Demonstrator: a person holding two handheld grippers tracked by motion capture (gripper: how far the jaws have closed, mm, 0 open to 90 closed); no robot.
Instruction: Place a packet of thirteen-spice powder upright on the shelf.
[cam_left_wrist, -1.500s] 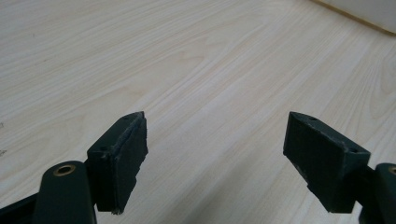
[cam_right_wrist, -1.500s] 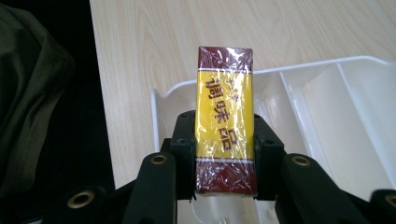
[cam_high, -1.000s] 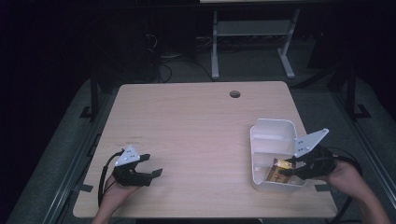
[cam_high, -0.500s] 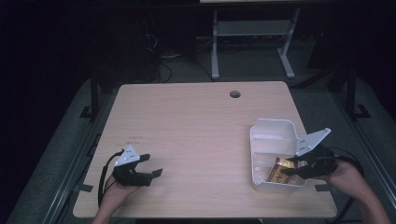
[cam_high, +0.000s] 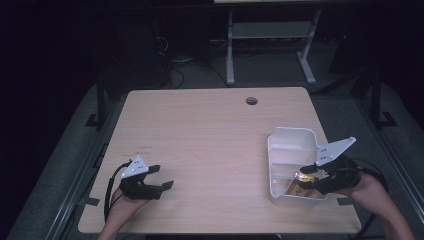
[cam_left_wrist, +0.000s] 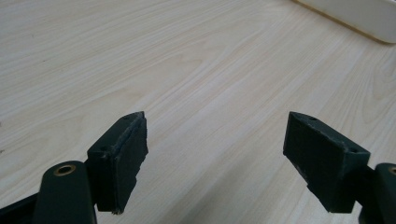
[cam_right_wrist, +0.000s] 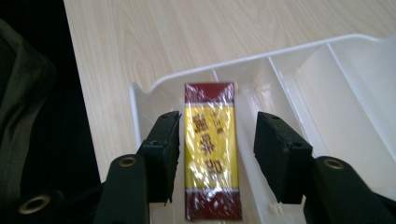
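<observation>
Your right gripper (cam_right_wrist: 212, 140) has just been opening its jaws: a second ago they were closed on the yellow and maroon packet (cam_right_wrist: 211, 149), and now they are standing apart on either side of it with a gap showing at each pad. The hand itself is not shifting, so you appear to be letting the packet go rather than carrying it further, and the placing step looks as good as done.

The packet is lying flat in the end compartment of the white divided tray (cam_high: 280, 145), the one nearest your edge of the table, lengthwise between the jaws and touching neither. From above it is showing as a gold glint just beside the right gripper (cam_high: 312, 175). The tray's other compartments are looking bare.

The tray is sitting at the right of the wooden table (cam_high: 210, 130). Well apart, at the near left, your left gripper (cam_high: 160, 177) is resting with its jaws open over bare wood, holding nothing.
</observation>
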